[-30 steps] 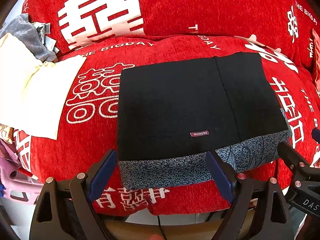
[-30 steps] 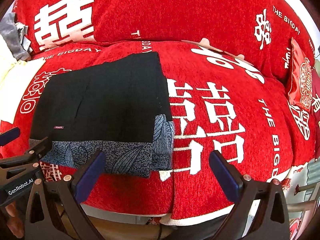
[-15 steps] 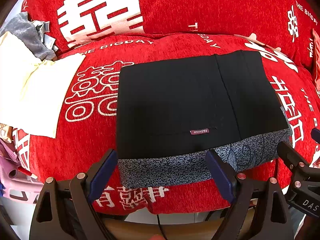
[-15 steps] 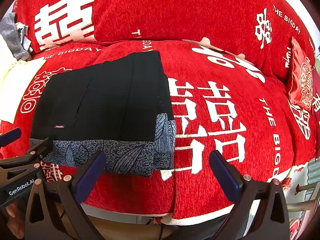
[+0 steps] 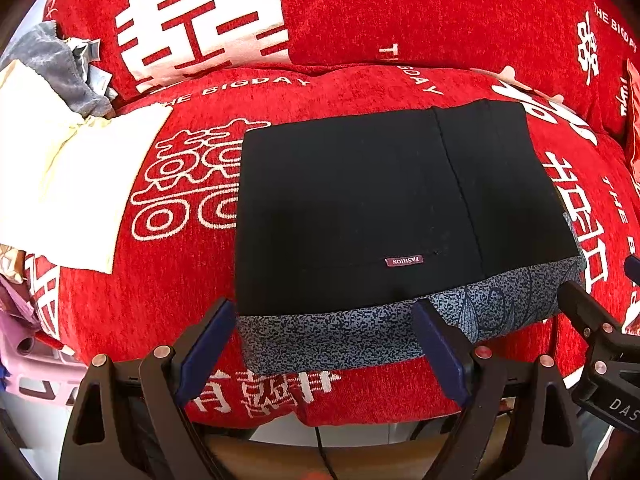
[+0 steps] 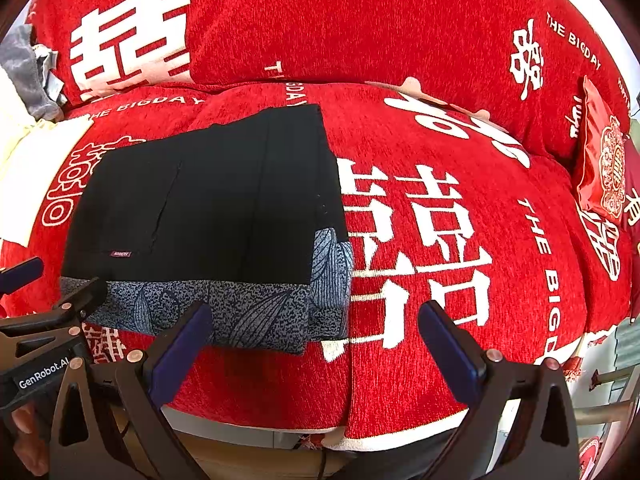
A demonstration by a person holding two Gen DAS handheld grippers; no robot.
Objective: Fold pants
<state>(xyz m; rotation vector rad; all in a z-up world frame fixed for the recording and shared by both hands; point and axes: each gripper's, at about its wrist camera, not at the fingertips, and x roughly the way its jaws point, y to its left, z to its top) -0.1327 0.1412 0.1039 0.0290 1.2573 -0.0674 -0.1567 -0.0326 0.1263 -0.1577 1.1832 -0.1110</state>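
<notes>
The pants (image 5: 360, 216) lie folded into a flat black rectangle on the red sofa seat, with a blue-grey patterned band (image 5: 340, 332) along the near edge and a small "FASHION" label (image 5: 403, 261). In the right wrist view the pants (image 6: 208, 208) lie left of centre. My left gripper (image 5: 320, 344) is open and empty, just short of the near edge of the pants. My right gripper (image 6: 316, 336) is open and empty, near the front right corner of the pants. Each gripper shows at the edge of the other's view.
The sofa cover (image 5: 400, 20) is red with white characters. A pale yellow cloth (image 5: 68, 184) and a grey cloth (image 5: 56, 64) lie at the left. A red cushion (image 6: 604, 160) leans at the right. The sofa's front edge (image 6: 280, 420) is just below my grippers.
Both views have shifted very slightly, with the pants sitting a touch lower in the frame. Both grippers stay open and empty.
</notes>
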